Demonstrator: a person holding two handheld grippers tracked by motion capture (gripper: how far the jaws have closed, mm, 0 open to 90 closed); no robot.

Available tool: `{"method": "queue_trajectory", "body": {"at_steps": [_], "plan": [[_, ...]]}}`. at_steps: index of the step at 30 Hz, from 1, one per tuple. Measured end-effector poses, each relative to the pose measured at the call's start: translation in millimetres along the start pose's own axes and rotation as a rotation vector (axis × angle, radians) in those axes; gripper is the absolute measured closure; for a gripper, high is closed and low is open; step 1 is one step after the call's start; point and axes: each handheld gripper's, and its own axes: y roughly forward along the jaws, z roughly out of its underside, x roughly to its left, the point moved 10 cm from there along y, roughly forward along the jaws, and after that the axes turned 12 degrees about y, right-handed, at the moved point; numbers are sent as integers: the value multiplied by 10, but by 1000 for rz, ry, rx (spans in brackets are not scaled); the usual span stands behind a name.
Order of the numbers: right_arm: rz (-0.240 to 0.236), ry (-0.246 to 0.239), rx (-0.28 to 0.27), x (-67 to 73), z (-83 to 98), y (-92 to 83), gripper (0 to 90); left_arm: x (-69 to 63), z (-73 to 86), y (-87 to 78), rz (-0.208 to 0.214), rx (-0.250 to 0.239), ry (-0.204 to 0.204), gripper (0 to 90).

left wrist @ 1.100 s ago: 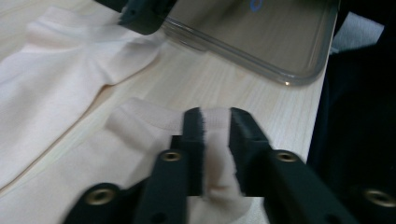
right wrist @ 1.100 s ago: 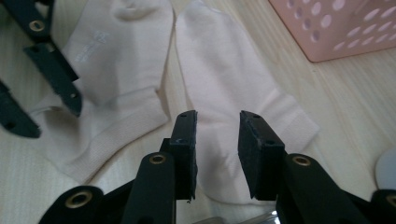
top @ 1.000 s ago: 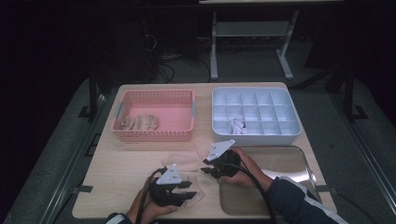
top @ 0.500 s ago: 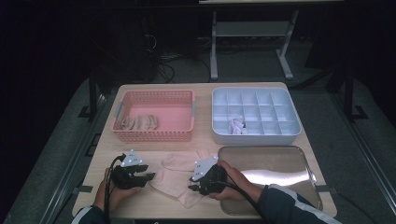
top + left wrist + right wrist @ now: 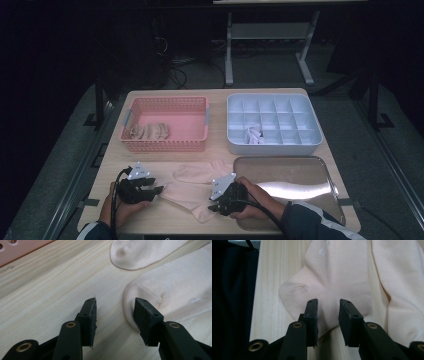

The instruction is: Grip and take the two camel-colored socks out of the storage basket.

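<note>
With both the left gripper [image 5: 115, 312] and right gripper [image 5: 327, 312] parted over the sock [image 5: 187, 192], a shallow pinch could slip off the fabric.

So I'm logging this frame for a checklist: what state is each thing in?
Left gripper: open, at near sock's toe.
Right gripper: open, over near sock.
Near sock: flat on table.
Far sock: flat.
Pink basket: holds socks.
Divided tray: one cell filled.
Metal tray: empty.
</note>
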Motion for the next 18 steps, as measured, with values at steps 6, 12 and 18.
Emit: {"method": "queue_trajectory", "body": {"at_steps": [6,12,18], "plan": [[49,70,-48,-153,-55,-146,727,-41,-123,-51,18,-77,2,521],[58,151,-85,-162,-131,-107,669,-71,-98,42,26,-44,5,474],[78,166,-67,-162,-92,58,552,-89,-59,59,-1,-27,28,459]]}}
